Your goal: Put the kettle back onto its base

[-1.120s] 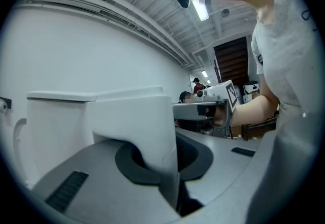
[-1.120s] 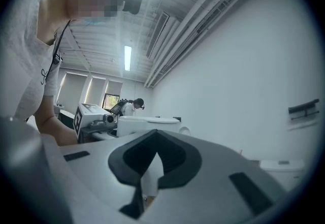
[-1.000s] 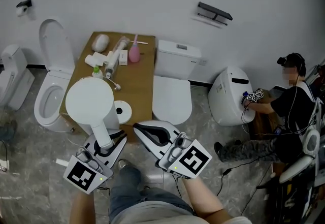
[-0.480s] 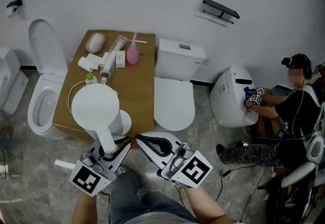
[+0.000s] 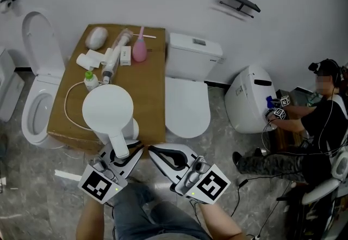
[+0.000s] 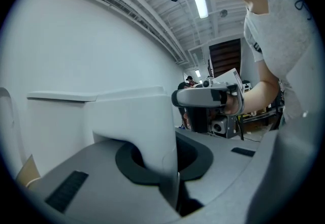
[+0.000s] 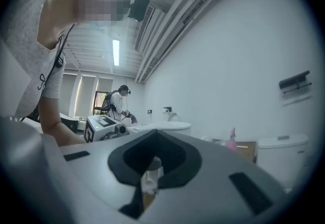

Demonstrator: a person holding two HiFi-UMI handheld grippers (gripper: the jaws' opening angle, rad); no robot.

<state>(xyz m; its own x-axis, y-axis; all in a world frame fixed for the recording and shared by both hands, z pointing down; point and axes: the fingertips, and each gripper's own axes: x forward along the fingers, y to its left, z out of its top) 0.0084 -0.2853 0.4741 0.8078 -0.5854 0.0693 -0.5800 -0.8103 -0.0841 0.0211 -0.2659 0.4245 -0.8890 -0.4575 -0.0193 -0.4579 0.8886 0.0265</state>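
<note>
Left tool (image 5: 124, 153), at the near edge of the matte brown cardboard worktop (image 5: 152, 92), is clenched on the handle of the smooth white round plastic kettle (image 5: 107, 111). I judge I'm seating it: the flat white disc base (image 5: 132, 129) peeks out beside it, so I must centre and lower. Right tool (image 5: 157, 152) is closed, empty.
</note>
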